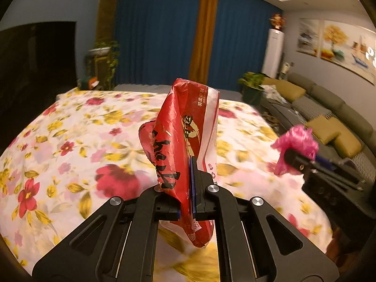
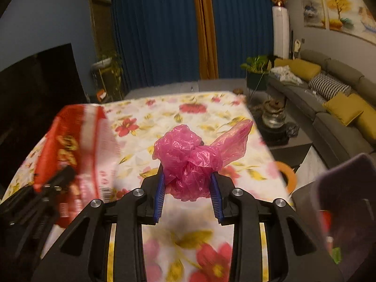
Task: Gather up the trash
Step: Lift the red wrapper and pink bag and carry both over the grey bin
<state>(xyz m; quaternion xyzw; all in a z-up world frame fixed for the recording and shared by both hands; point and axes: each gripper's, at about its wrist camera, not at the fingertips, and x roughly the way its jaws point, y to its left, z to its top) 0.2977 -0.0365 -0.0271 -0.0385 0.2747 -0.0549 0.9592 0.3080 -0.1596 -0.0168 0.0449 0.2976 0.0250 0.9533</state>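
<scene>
Between the black left tongs (image 1: pixel 191 188) stands a red and white wrapper (image 1: pixel 185 127) with dark lettering. The black right tongs (image 2: pixel 188 195), with blue pads (image 2: pixel 159 197), hold a pink bag (image 2: pixel 188 162). Beneath both lies a white cloth (image 1: pixel 70 127) patterned with red and yellow flowers.

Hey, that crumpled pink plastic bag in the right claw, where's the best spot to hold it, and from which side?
Judging by its shape, grip the pink plastic bag at its bunched, knotted middle, coming straight along the claw's own line with one pad on each side, as the right claw does now. The knot is dense enough to pinch; the loose flap trailing to the right would probably slip or tear.
</scene>
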